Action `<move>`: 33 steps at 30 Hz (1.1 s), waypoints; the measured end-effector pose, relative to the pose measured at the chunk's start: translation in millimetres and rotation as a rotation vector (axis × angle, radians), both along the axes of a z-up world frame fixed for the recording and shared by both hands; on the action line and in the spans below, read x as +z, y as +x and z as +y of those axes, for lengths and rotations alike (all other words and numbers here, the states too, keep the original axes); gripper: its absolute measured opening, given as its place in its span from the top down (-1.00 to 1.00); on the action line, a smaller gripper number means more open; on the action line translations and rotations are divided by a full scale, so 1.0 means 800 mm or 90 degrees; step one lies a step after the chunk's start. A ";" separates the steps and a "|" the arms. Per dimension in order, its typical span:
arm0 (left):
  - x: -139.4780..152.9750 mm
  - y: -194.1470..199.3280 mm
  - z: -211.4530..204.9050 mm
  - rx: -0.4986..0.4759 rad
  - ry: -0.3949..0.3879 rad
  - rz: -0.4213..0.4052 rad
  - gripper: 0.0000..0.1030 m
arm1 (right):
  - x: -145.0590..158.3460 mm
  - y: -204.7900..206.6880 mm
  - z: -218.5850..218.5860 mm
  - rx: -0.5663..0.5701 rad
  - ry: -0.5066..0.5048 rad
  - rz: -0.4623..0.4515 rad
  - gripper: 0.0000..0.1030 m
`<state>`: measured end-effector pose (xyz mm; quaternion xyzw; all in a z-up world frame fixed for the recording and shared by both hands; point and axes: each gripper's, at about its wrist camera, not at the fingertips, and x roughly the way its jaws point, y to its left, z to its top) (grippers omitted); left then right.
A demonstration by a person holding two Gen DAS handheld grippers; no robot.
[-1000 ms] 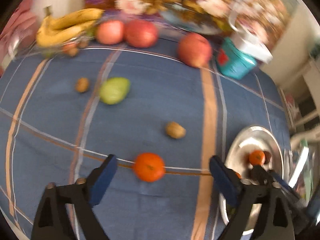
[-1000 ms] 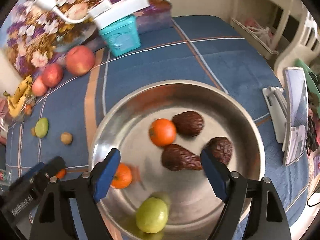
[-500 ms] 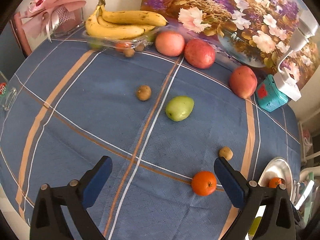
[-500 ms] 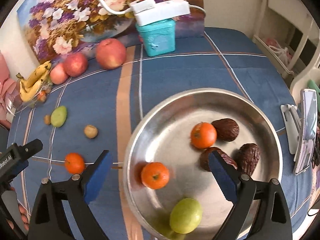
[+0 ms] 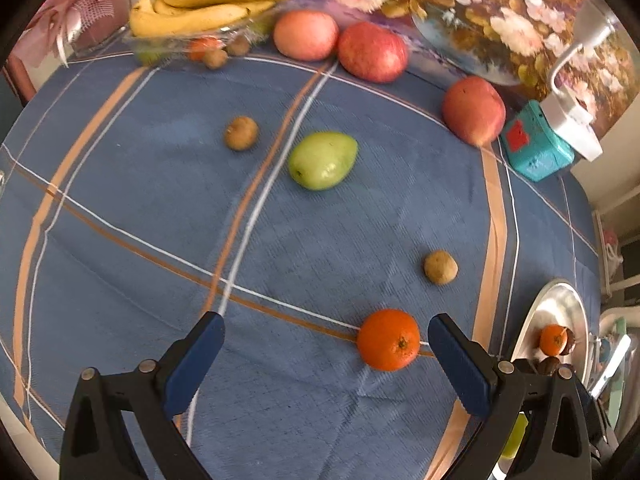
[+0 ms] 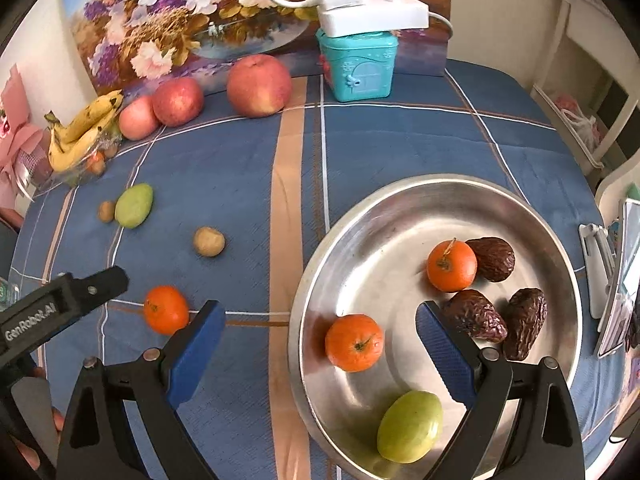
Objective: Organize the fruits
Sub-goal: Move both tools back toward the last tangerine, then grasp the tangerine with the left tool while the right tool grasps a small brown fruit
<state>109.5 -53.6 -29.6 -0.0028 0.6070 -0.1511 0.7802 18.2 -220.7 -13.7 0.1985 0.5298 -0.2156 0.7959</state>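
In the left wrist view my left gripper (image 5: 326,360) is open low over the blue checked cloth. An orange (image 5: 388,340) lies on the cloth between its fingers, close to the right one, untouched. My right gripper (image 6: 320,350) is open above the left rim of the steel bowl (image 6: 400,196). An orange (image 6: 354,342) lies in the bowl between its fingers, free of the pads. The bowl also holds another orange (image 6: 452,266), three dark wrinkled fruits (image 6: 474,316) and a green fruit (image 6: 410,426). One finger of the left gripper (image 6: 100,284) shows beside the loose orange (image 6: 166,309).
On the cloth lie a green fruit (image 5: 323,160) and two small brown fruits (image 5: 241,133) (image 5: 440,267). Three apples (image 5: 372,56), bananas (image 5: 208,4) and a teal box (image 5: 536,148) line the back by a flower painting. A phone stand (image 6: 608,264) is right of the bowl.
The right gripper's jaws widened and it slid left, so the bowl now sits to the right. The left gripper swung and came lower; the orange on the cloth is nearer its right finger.
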 end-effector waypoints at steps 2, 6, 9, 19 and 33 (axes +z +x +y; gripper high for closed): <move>-0.003 -0.001 -0.007 -0.004 -0.004 0.006 -1.00 | -0.001 0.001 0.001 0.002 0.000 -0.003 -0.87; -0.009 -0.005 -0.016 -0.010 -0.019 0.018 -1.00 | -0.001 0.000 0.001 0.004 -0.005 -0.005 -0.87; -0.014 -0.007 -0.020 -0.004 -0.034 0.028 -0.97 | -0.002 -0.001 -0.001 -0.001 -0.003 -0.006 -0.87; -0.022 -0.013 -0.041 -0.022 -0.073 0.049 -0.50 | -0.004 0.000 -0.002 0.000 -0.015 0.007 -0.87; -0.029 -0.010 -0.044 -0.015 -0.090 0.066 0.20 | -0.004 0.000 -0.002 0.000 -0.023 0.011 -0.87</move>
